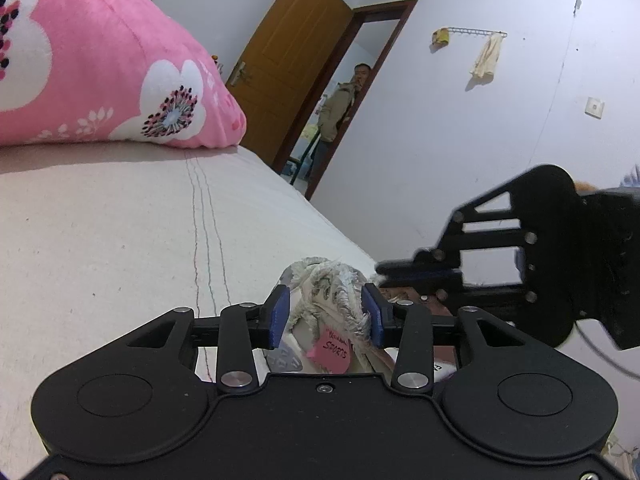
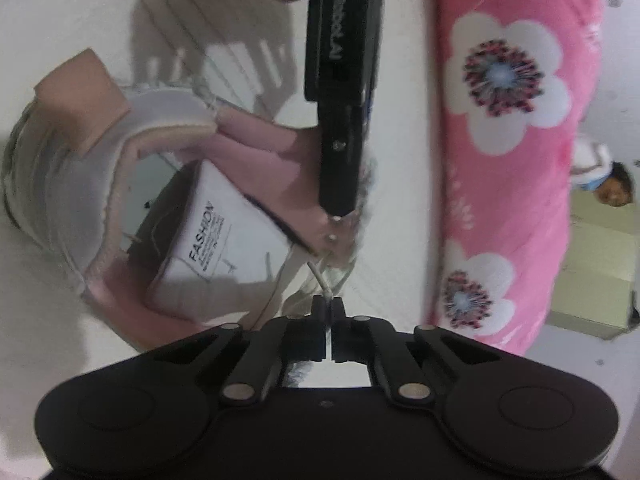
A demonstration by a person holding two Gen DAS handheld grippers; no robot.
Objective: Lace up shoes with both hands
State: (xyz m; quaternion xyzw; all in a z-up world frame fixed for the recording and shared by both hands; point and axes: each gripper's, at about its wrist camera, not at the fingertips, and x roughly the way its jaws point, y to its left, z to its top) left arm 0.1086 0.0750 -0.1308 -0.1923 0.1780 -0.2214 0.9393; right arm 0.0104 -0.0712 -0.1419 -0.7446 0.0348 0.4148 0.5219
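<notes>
Left wrist view only: person in doorway (image 1: 340, 108), left gripper (image 1: 326, 312) tongs apart astride fuzzy grey-white shoe (image 1: 332, 292); right wrist view only: right gripper (image 2: 329, 306) pinching thin white lace (image 2: 320, 278), printed tongue, pink floral pillow (image 2: 512, 152).

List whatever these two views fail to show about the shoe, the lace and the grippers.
- Left wrist view: the shoe is mostly hidden behind the left gripper.
- Right wrist view: the lace is blurred; its path through the eyelets is unreadable.
- Right wrist view: the shoe's toe is hidden behind the right gripper.
</notes>
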